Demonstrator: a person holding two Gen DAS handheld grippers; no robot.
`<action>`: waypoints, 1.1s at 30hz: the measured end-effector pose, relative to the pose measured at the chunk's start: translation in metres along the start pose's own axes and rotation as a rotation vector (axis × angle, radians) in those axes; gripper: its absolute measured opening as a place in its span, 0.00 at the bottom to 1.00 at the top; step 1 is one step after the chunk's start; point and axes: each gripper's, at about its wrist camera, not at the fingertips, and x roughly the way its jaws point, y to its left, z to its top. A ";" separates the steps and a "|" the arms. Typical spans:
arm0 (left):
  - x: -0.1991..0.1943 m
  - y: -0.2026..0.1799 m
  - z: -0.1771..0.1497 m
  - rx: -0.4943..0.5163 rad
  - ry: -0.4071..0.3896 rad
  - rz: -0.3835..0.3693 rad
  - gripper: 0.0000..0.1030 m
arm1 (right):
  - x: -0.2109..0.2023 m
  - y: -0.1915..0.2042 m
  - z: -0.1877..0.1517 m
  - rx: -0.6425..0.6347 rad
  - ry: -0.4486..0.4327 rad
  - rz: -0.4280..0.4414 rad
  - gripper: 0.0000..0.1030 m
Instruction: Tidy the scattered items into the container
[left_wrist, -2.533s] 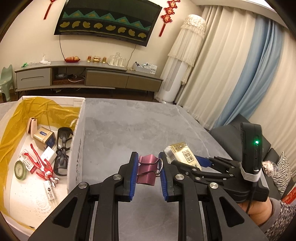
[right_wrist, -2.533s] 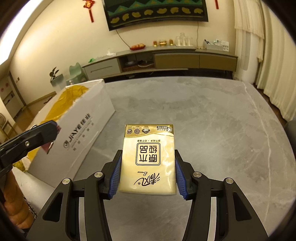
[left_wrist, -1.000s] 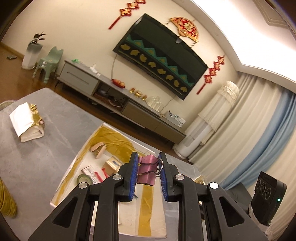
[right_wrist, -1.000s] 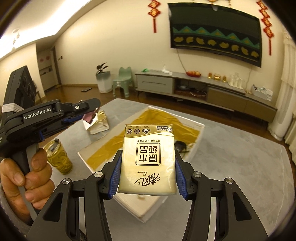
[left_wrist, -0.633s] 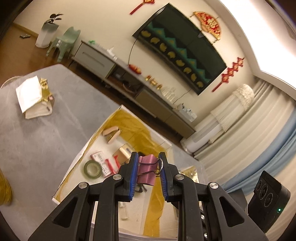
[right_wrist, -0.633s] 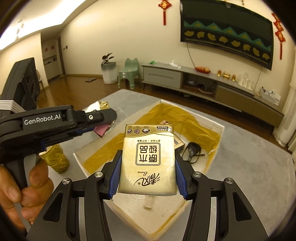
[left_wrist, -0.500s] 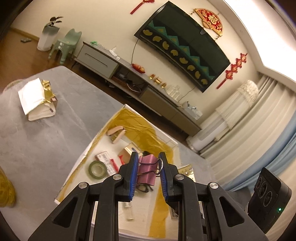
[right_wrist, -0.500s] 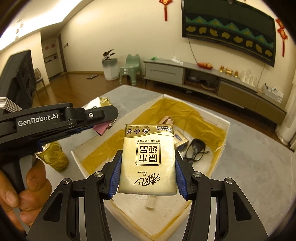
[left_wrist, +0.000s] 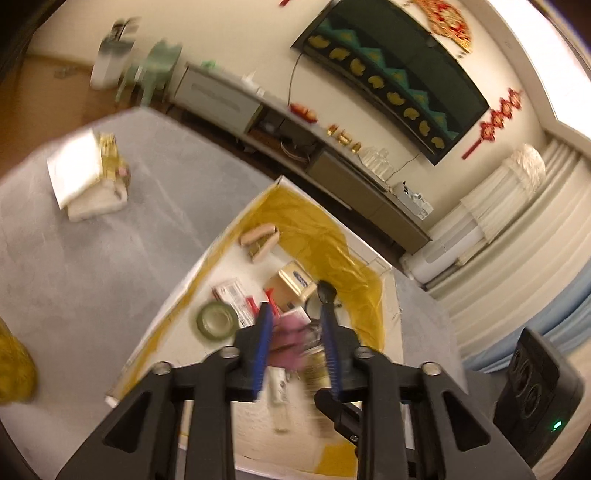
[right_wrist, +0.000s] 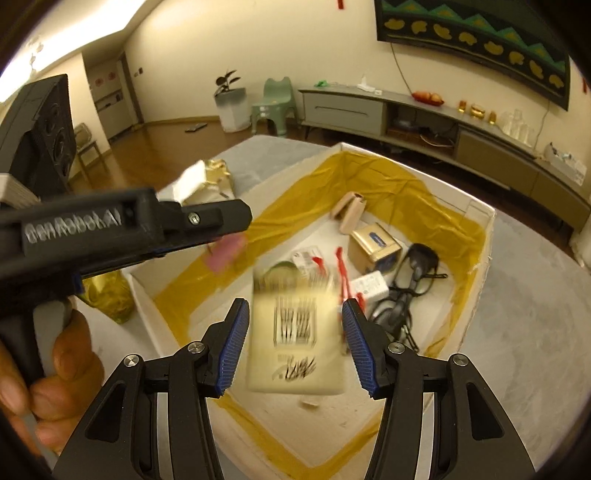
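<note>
Grey marble-look table (left_wrist: 74, 258) carrying a white box (right_wrist: 480, 236) lined with yellow tape. Hovering over that box, both grippers. Right gripper (right_wrist: 295, 336) spreading wide, blue pads clear of the blurred gold tissue pack (right_wrist: 295, 332) between them. Left gripper (left_wrist: 297, 343) parting too, pink binder clip (left_wrist: 288, 339) smeared between its pads, contact impossible to tell. Lying below in the box: tape roll (left_wrist: 216, 319), glasses (right_wrist: 413, 280), small gold carton (right_wrist: 373, 243), red-handled tool (right_wrist: 341, 273).
</note>
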 end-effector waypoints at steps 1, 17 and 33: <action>-0.001 0.003 0.000 -0.019 0.001 -0.013 0.39 | 0.000 -0.002 -0.001 0.004 -0.001 -0.002 0.55; -0.032 0.008 0.009 -0.042 -0.130 0.028 0.39 | -0.053 -0.030 -0.039 0.104 -0.055 0.022 0.55; -0.028 -0.030 -0.021 0.146 -0.128 0.093 0.39 | -0.083 -0.012 -0.053 -0.050 -0.055 -0.075 0.55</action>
